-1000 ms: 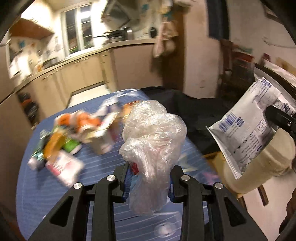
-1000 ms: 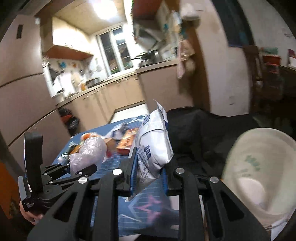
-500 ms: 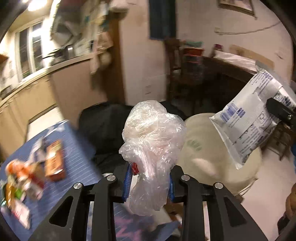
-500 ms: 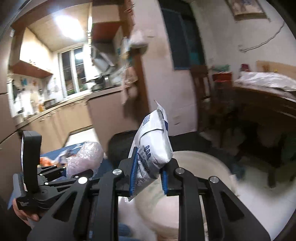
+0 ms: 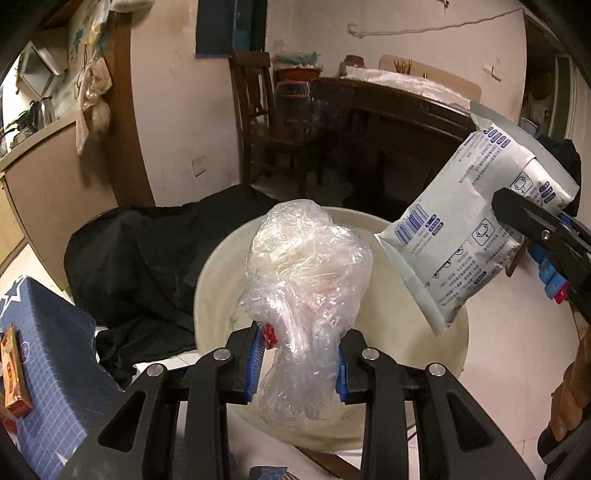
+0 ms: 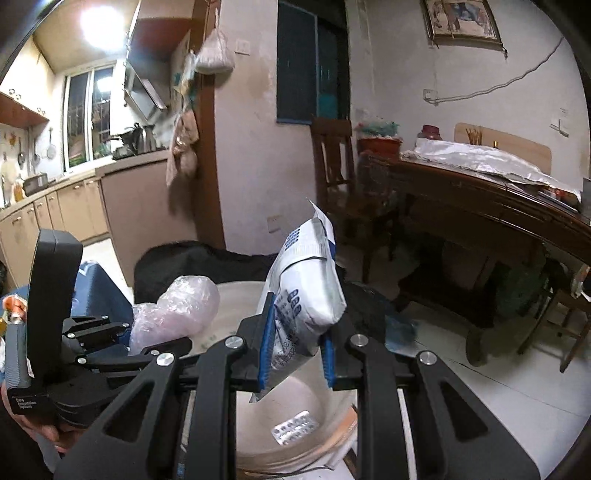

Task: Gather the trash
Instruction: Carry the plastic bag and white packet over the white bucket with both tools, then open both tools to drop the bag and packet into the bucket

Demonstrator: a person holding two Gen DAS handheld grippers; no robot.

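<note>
Two loads hang right over the bucket point(image 5: 218, 266): the left gripper point(image 5: 297, 360) pinches a crumpled plastic bag point(image 5: 306, 266), the right gripper point(image 6: 297, 350) clamps a white packet point(image 6: 306, 291) standing upright. Bucket's mouth lies directly below both, so letting go should do it.

A blue gridded bench point(image 5: 55, 354) carries an orange carton point(image 5: 13, 373) near its left edge; beside it, a cream bucket point(image 5: 458, 350) stands on the pale tiled floor point(image 5: 509, 332).

You're working in dim, warm indoor light; the ceiling lamp point(image 6: 96, 23) flares white in the right wrist view; fisheye bending and black vignetting crowd every corner; dark wooden table point(image 6: 480, 206) underside sits in shadow.
</note>
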